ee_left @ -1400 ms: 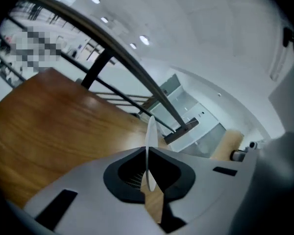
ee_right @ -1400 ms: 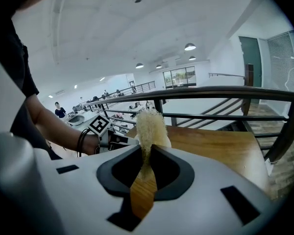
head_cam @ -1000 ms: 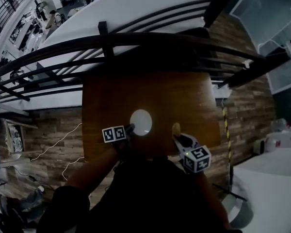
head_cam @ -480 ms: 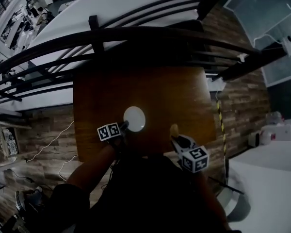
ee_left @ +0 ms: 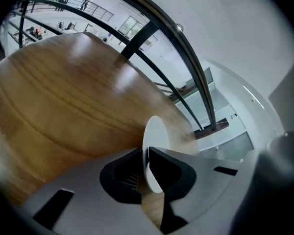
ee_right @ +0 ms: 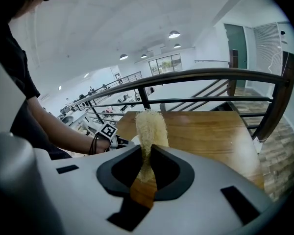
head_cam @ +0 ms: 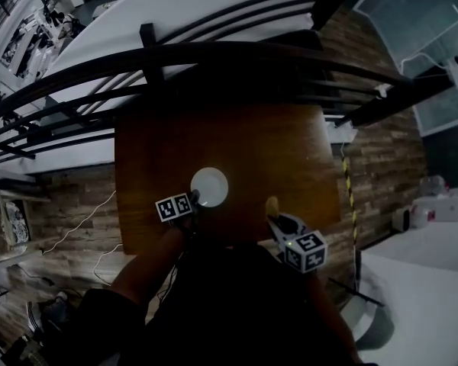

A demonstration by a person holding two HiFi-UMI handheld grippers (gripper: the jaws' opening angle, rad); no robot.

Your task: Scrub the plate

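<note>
Brown wood makes up the table (head_cam: 252, 151), which stands on a plank floor (head_cam: 382, 158) with a dark metal railing (head_cam: 214, 52) curving past its far edge. Most of the table is bare: the whole far half and the right side lie open, while the working things crowd the near edge, close to the person. Floor shows beyond the table's left and right edges, with pale cables (head_cam: 84, 231) trailing on the left. The plate (head_cam: 211, 185) is small, round and plain white, with no marks to be made out. It sits left of the middle, near the table's near edge, and from the head view it shows its full round face upward. Being round, it has no long axis. In the left gripper view it shows as a narrow ellipse (ee_left: 156, 136) running away from the fingers toward the railing. The left gripper (head_cam: 192, 200) reaches it from the near left, and its fingers are nearly closed, pinching the plate's near rim between them. Whether that rim is lifted off the wood cannot be told. The right gripper (head_cam: 278, 218) hangs well apart to the plate's right, over the near edge, its fingers clamped on the lower end of a pale yellow fibrous sponge (ee_right: 149, 126). The sponge is long and narrow, and its free end sticks out beyond the fingers, pointing away from the person toward the far edge.
</note>
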